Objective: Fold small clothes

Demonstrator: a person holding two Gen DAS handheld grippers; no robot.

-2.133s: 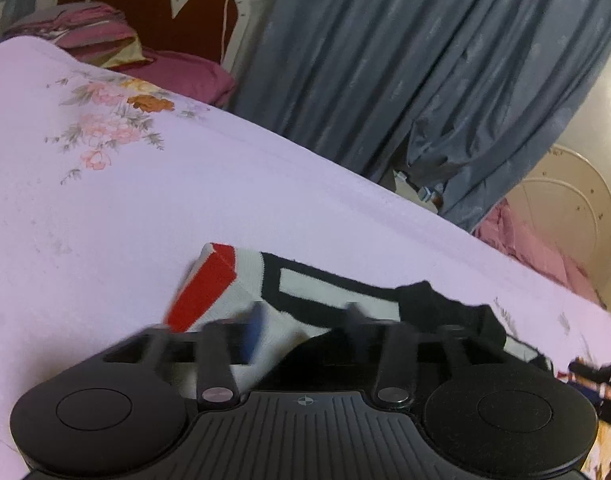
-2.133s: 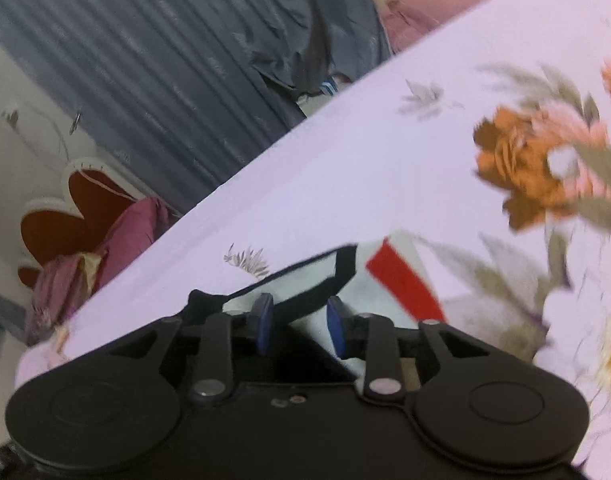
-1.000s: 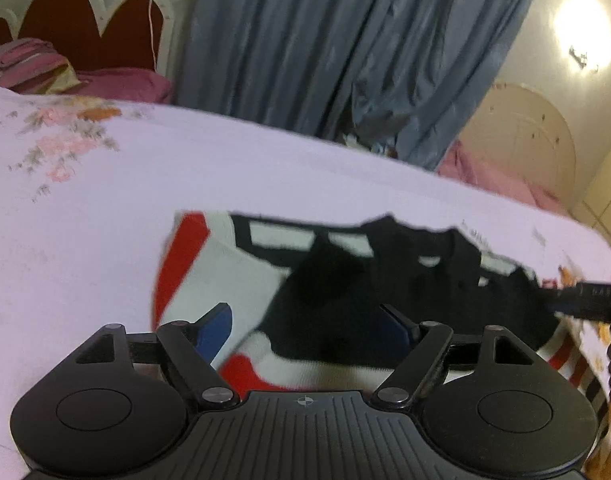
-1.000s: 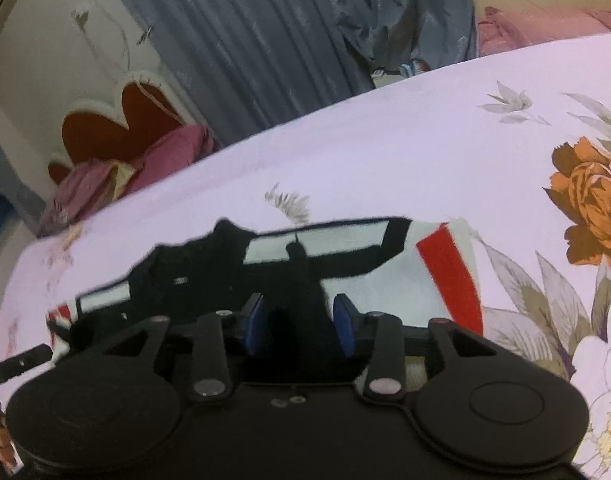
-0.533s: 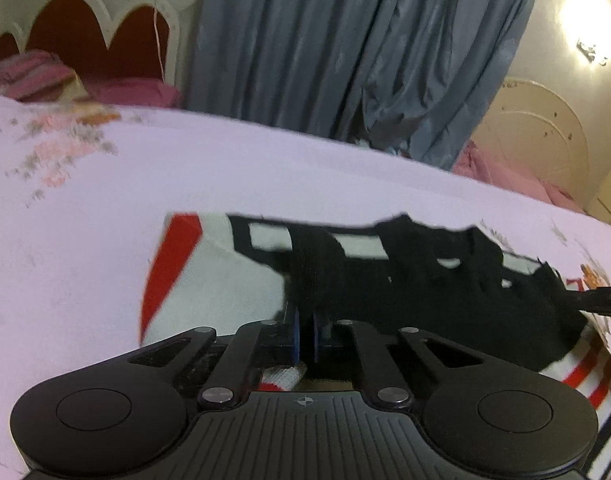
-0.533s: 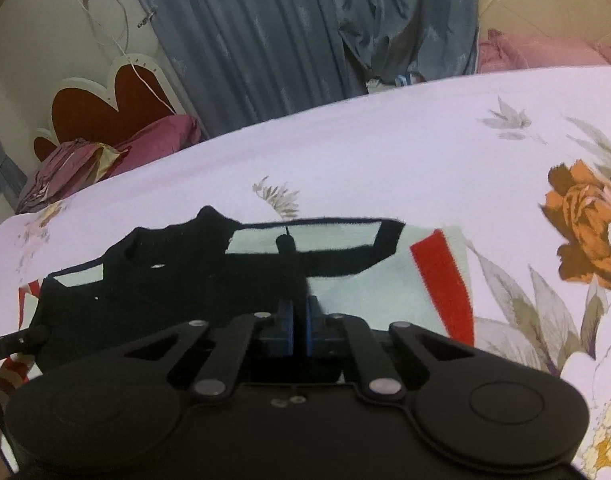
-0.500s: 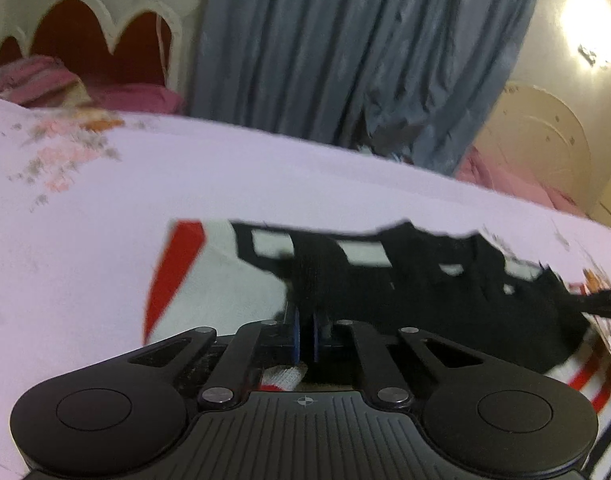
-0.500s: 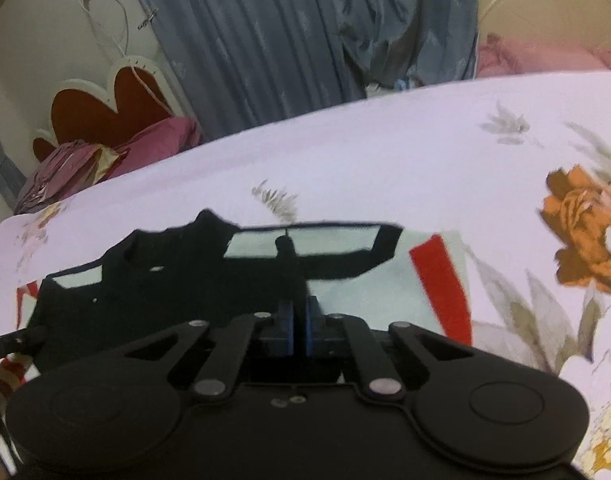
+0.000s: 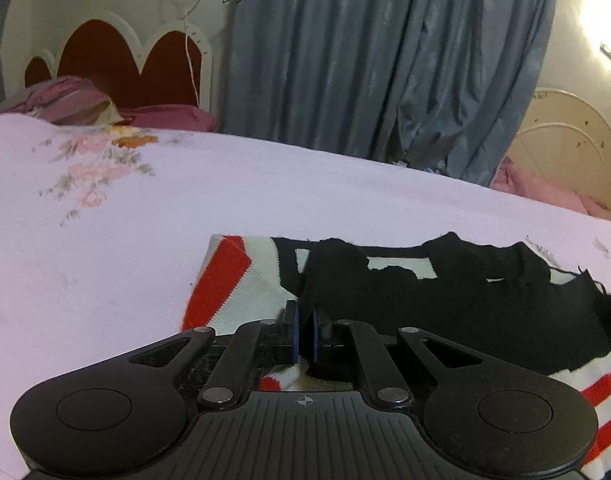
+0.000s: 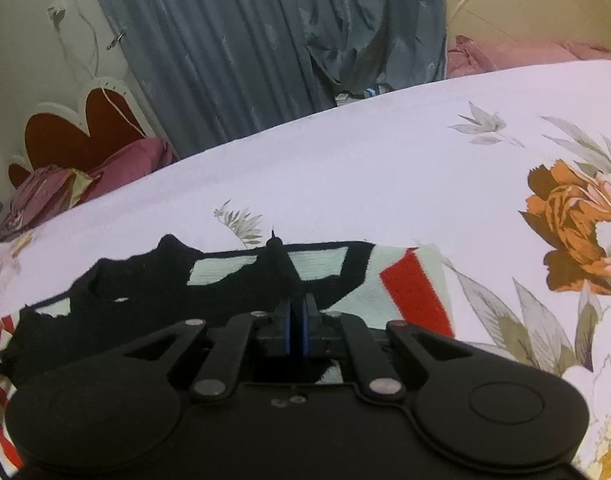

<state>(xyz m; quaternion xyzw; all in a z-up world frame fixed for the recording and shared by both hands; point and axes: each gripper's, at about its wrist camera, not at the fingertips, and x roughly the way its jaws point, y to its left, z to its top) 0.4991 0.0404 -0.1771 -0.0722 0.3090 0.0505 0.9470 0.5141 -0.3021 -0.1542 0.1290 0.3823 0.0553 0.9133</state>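
Observation:
A small knit garment, black with white panels and red stripes, lies on the bed; it shows in the left wrist view (image 9: 445,300) and in the right wrist view (image 10: 177,280). My left gripper (image 9: 304,336) is shut on the garment's near edge, with black fabric pinched between the blue pads. My right gripper (image 10: 296,328) is shut on the garment's near edge too, and a peak of black fabric (image 10: 279,256) stands up just beyond the pads. Red and white striped parts (image 9: 597,392) lie at the near right in the left view.
The bed has a pale lilac sheet (image 9: 265,200) with printed flowers (image 10: 573,224). A red and white headboard (image 9: 117,64) and pink pillows (image 9: 169,118) are at the far left. Grey-blue curtains (image 9: 385,56) hang behind the bed. A cream footboard (image 9: 565,148) is at the far right.
Both grippers went from open to shut on the garment's near edge. The fabric now stands pinched in small peaks, and both views sit slightly higher than before.

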